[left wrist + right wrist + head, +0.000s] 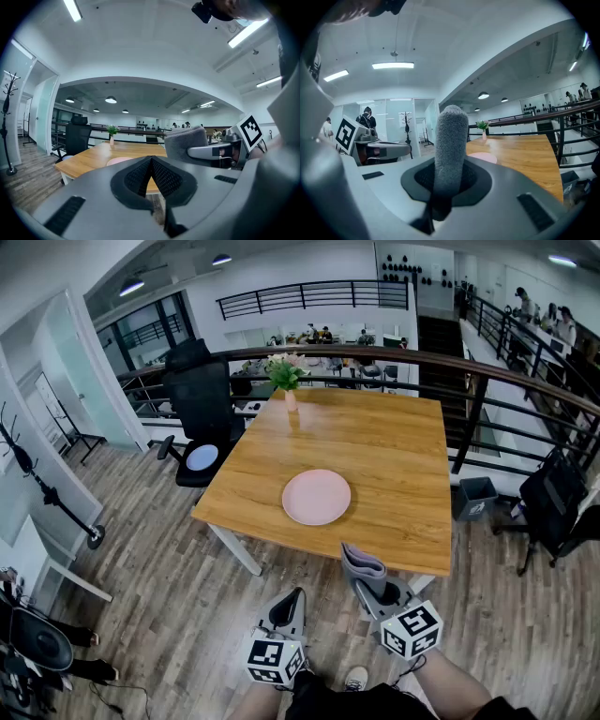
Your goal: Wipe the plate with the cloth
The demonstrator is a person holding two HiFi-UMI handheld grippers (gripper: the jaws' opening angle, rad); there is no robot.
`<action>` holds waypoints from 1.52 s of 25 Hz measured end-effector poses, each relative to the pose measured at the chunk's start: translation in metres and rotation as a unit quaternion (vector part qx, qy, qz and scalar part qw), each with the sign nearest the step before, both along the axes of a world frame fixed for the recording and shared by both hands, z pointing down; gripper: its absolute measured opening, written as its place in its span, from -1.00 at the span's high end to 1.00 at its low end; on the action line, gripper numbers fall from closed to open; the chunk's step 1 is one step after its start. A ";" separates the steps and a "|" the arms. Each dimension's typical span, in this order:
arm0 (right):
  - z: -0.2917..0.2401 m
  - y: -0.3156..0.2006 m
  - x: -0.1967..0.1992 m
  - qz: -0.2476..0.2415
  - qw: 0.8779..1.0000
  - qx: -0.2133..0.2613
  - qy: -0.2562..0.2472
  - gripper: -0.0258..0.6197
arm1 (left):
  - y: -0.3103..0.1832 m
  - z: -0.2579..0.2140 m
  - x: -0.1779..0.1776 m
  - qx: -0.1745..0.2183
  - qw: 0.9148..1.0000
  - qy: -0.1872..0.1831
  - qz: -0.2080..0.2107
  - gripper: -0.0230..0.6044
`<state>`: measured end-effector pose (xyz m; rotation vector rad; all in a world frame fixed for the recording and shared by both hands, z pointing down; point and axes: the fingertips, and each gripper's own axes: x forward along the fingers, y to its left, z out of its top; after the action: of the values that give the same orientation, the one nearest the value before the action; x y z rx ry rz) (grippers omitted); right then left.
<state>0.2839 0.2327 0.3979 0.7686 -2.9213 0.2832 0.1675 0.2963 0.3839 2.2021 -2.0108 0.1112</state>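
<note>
One cloth (362, 564) is pinched in my right gripper (373, 587); my left gripper (289, 604) is closed on nothing. The plate (317, 496) lies ahead on the table (403, 465), slightly left of the cloth and nearer my right gripper.

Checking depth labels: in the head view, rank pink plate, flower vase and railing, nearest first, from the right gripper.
1. Pink plate, near middle of the table.
2. Flower vase, at its far edge.
3. Railing, beyond the table.
</note>
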 end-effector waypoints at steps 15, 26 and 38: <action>-0.011 -0.008 0.003 -0.001 1.000 -0.004 -0.021 0.76 | -0.009 -0.006 0.001 0.003 1.000 -0.001 -0.001 0.87; -0.020 -0.022 0.011 -0.003 1.000 0.006 -0.028 0.76 | -0.023 -0.016 0.007 0.010 1.000 -0.015 -0.002 0.87; -0.020 -0.042 0.005 0.001 1.000 0.007 -0.025 0.76 | -0.041 -0.018 -0.010 0.018 1.000 -0.010 -0.016 0.87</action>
<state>0.2889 0.1912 0.3778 0.7772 -2.9726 0.2862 0.1570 0.2554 0.3659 2.1984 -2.0729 0.0936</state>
